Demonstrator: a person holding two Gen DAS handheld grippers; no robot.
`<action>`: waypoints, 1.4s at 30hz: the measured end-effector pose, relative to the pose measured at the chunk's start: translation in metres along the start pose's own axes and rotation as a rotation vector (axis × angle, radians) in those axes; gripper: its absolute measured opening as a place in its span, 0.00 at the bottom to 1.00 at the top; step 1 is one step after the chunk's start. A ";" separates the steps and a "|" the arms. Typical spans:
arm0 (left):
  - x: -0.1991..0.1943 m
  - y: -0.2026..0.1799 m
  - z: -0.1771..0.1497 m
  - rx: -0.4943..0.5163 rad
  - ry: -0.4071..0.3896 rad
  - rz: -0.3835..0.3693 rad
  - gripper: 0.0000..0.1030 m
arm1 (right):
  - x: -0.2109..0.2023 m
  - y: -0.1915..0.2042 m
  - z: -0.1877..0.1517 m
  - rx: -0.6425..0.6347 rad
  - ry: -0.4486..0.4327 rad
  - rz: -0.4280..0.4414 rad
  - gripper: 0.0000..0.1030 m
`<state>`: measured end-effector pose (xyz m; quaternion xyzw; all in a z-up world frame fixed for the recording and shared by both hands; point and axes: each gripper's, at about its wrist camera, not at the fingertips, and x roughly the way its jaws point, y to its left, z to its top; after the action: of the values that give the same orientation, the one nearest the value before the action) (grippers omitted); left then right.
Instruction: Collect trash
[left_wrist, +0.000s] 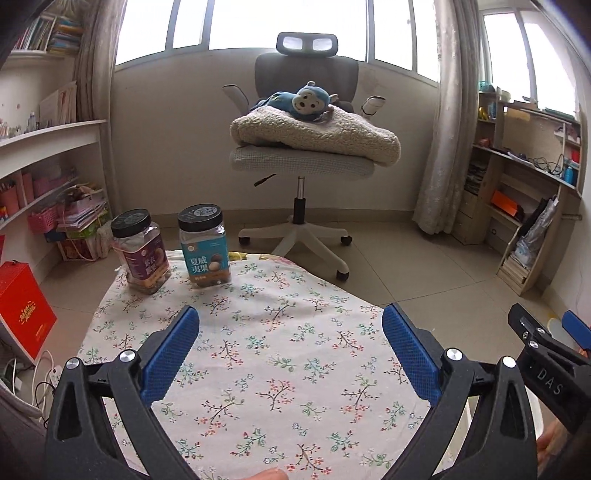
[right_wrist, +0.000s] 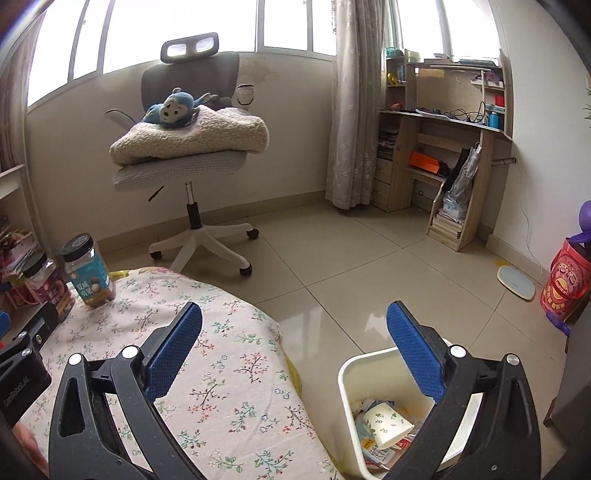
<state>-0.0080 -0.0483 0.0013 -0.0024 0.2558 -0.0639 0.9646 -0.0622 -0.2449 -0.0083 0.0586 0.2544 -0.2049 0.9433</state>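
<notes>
**Trash bin filled; both grippers empty above the table**

The white rectangular plastic trash bin (right_wrist: 351, 391) is seen on the tiled floor, below and partly behind the right-hand finger of the right gripper (right_wrist: 295, 354). Inside it, a crumpled white paper cup with a green leaf print (right_wrist: 386, 428) is observed lying on its side among mixed wrappers and paper scraps (right_wrist: 373, 456). The bin is placed just beside the edge of the table covered with a floral-printed cloth (right_wrist: 229, 369).

The jaws of the right gripper are spread wide, the blue textured pads (right_wrist: 173, 354) well apart, and nothing is held between them. The left pad is positioned over the cloth, the right pad over the bin.

The jaws of the left gripper (left_wrist: 291, 354) are likewise spread fully, with only bare floral cloth (left_wrist: 280, 332) seen between them. No item is pinched.

Ahead of the left jaw, near the far edge of the table, two clear plastic jars with black lids are recorded standing upright: one with a purple label (left_wrist: 142, 254) and one with a teal label (left_wrist: 205, 247), close together.

Beyond the table, a grey office chair on a white wheeled base (left_wrist: 303, 162) is noted, bearing a folded cream fleece blanket (left_wrist: 317, 133) and a blue plush monkey (left_wrist: 303, 101). A wooden shelf-desk (right_wrist: 454, 147) is seen against the far wall.
</notes>
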 end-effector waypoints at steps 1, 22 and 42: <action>0.000 0.006 -0.002 -0.005 0.003 0.014 0.94 | 0.001 0.006 -0.001 -0.007 0.008 0.011 0.93; -0.005 0.034 0.000 -0.045 0.054 0.041 0.94 | -0.003 0.042 -0.004 -0.045 -0.005 0.049 0.93; -0.004 0.020 0.001 -0.023 0.058 0.045 0.94 | 0.000 0.036 -0.004 -0.019 -0.004 0.045 0.93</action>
<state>-0.0084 -0.0276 0.0028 -0.0057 0.2845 -0.0392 0.9579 -0.0493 -0.2111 -0.0119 0.0549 0.2533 -0.1813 0.9487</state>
